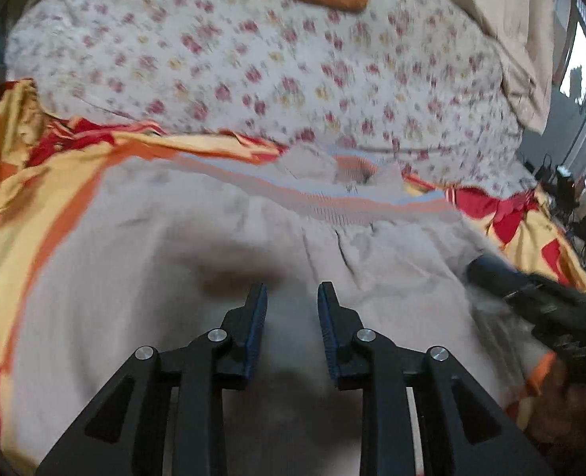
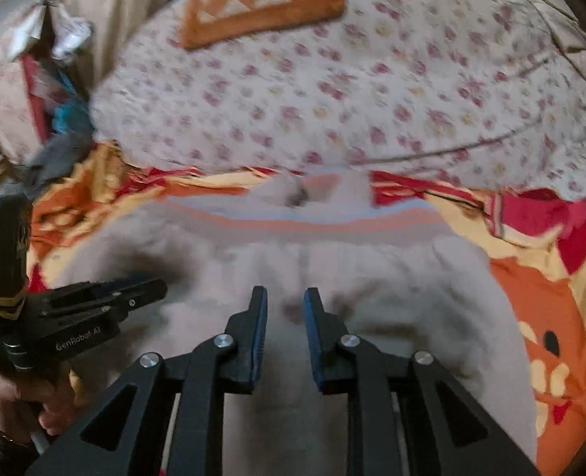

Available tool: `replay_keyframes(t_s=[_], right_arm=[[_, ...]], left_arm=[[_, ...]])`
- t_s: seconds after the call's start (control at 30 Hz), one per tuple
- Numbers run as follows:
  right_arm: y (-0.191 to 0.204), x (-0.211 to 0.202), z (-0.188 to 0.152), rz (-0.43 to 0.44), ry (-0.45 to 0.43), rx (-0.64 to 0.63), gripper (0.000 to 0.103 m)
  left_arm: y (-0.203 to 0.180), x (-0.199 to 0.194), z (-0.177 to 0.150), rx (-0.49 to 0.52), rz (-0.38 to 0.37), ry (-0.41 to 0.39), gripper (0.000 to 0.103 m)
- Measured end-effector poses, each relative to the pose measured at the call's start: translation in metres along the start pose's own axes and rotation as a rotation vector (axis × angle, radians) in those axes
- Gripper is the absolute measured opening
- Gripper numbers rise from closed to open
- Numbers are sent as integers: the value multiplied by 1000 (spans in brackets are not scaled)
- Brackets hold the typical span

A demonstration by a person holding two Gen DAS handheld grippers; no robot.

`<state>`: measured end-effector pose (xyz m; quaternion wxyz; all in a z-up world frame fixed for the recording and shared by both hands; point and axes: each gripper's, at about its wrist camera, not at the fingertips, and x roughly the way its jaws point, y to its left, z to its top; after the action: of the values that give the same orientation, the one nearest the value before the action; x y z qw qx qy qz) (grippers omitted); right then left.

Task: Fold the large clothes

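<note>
Left gripper (image 1: pixel 292 291) hovers over the pale sweater (image 1: pixel 174 277), jaws parted, nothing between the pads. Right gripper (image 2: pixel 285 295) likewise stands released above the same sweater (image 2: pixel 372 277), a gap showing between its fingers. The sweater lies flat just under and ahead of both, its striped band (image 2: pixel 293 220) farther on. Around it spreads a red-and-yellow cover (image 2: pixel 531 317). Beyond that, a floral quilt (image 1: pixel 293 59), and farthest ahead an orange cushion (image 2: pixel 269 0).
</note>
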<state>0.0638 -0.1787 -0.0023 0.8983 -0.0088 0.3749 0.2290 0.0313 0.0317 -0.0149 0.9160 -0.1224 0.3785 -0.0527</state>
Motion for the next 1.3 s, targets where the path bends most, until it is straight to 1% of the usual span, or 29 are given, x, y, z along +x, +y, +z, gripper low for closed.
replay_keyframes(t_s=[0.03, 0.07, 0.1, 0.13, 0.17, 0.2, 0.23, 0.27, 0.3, 0.33, 0.37, 0.4, 0.43, 0.47, 0.53, 0.57, 0.6, 0.67, 0.7, 0.77, 0.8, 0.87, 0.9, 0.97, 1.0, 1.03, 1.07, 1.13, 1.3], right_arm=[[1, 8, -3, -19, 42, -9, 25], [1, 26, -10, -64, 135, -21, 26], [0, 37, -15, -72, 190, -26, 26], [0, 40, -17, -69, 193, -30, 26], [-1, 36, -14, -68, 174, -26, 26], [-2, 25, -8, -49, 137, -17, 26], [-3, 16, -5, -36, 103, -14, 26], [-7, -1, 0, -34, 41, -7, 26], [-11, -11, 2, -44, 11, -4, 27], [-14, -21, 2, -60, -15, -3, 28], [-20, -33, 2, -99, -39, -1, 31], [-24, -39, -1, -124, -43, 6, 31], [-27, -42, -5, -144, -37, 18, 32], [-32, -45, -10, -165, -19, 35, 32], [-43, -43, -17, -217, 28, 63, 32], [-46, -44, -23, -244, 43, 59, 32], [-46, -44, -24, -248, 49, 50, 32], [-48, -46, -25, -250, 49, 37, 32], [-48, -46, -26, -249, 55, 34, 32], [-50, -43, -29, -252, 70, 29, 32], [-49, -41, -30, -255, 80, 23, 32], [-48, -37, -30, -250, 94, 13, 32], [-47, -35, -30, -250, 98, 6, 32], [-42, -30, -29, -247, 107, -10, 32], [-38, -28, -30, -245, 110, -15, 32], [-36, -26, -30, -245, 113, -21, 32], [-35, -25, -29, -246, 114, -24, 32], [-34, -24, -29, -242, 117, -22, 32], [-40, -24, -27, -232, 116, -3, 32]], left_arm=[[6, -10, -1, -13, 12, -15, 14], [11, -17, 0, -27, 19, -26, 14], [21, -27, 3, -51, 29, -39, 15], [31, -33, 6, -73, 42, -44, 15], [46, -43, 12, -107, 63, -50, 16], [59, -51, 16, -135, 75, -56, 17], [70, -57, 19, -156, 83, -59, 21], [84, -66, 23, -178, 90, -66, 26], [92, -70, 24, -181, 85, -69, 28], [101, -76, 24, -183, 79, -64, 33], [108, -79, 23, -187, 81, -53, 40], [115, -81, 19, -192, 82, -38, 43], [120, -81, 15, -198, 72, -26, 47], [124, -79, 10, -203, 48, -11, 49], [129, -71, 3, -219, 9, 15, 49], [130, -65, 0, -227, -24, 26, 49], [131, -58, -1, -235, -66, 44, 49], [130, -49, 1, -237, -111, 64, 49], [129, -43, 2, -222, -121, 76, 49], [133, -30, 4, -213, -79, 125, 49], [137, -24, 4, -230, -75, 142, 49], [150, -9, 5, -291, -106, 200, 49], [155, -6, 9, -320, -124, 193, 49], [158, 0, 19, -328, -135, 189, 50], [159, 7, 26, -321, -131, 207, 50], [159, 13, 30, -313, -143, 226, 50], [159, 22, 33, -306, -180, 263, 51], [157, 28, 36, -291, -215, 302, 53], [154, 16, 33, -243, -327, 404, 53]])
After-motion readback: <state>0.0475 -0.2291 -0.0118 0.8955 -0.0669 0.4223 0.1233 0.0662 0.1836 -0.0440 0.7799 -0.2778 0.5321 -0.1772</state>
